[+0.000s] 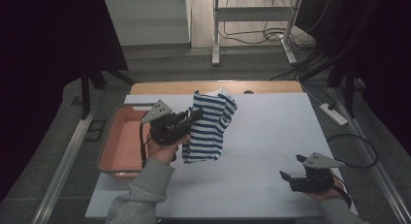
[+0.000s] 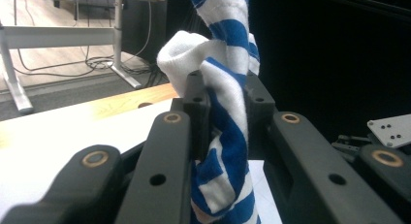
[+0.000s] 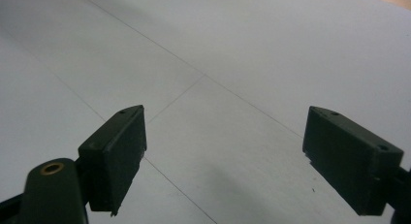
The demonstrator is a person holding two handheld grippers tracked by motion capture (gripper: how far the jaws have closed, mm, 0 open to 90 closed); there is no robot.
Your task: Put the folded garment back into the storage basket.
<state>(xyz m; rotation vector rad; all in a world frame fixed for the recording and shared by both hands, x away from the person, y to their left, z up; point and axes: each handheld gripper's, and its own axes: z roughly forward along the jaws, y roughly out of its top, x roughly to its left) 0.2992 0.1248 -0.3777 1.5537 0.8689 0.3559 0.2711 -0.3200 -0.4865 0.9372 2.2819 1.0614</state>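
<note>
A blue-and-white striped cloth [image 1: 209, 128] hangs above the white table [image 1: 271, 132], its lower end drooping toward the surface. My left gripper [image 1: 195, 116] is shut on the cloth's upper part, held up beside the tray. In the left gripper view the cloth [image 2: 228, 112] is bunched and pinched between the two black jaws, and folds rise above them. My right gripper [image 1: 290, 169] rests low near the table's front right, open, with only bare table between its jaws [image 3: 223, 151].
An orange-pink tray [image 1: 121, 141] with a grey rim sits at the table's left edge, just behind my left hand. A power strip [image 1: 333, 113] and cables lie on the floor to the right. A metal desk frame [image 1: 252, 25] stands beyond the table.
</note>
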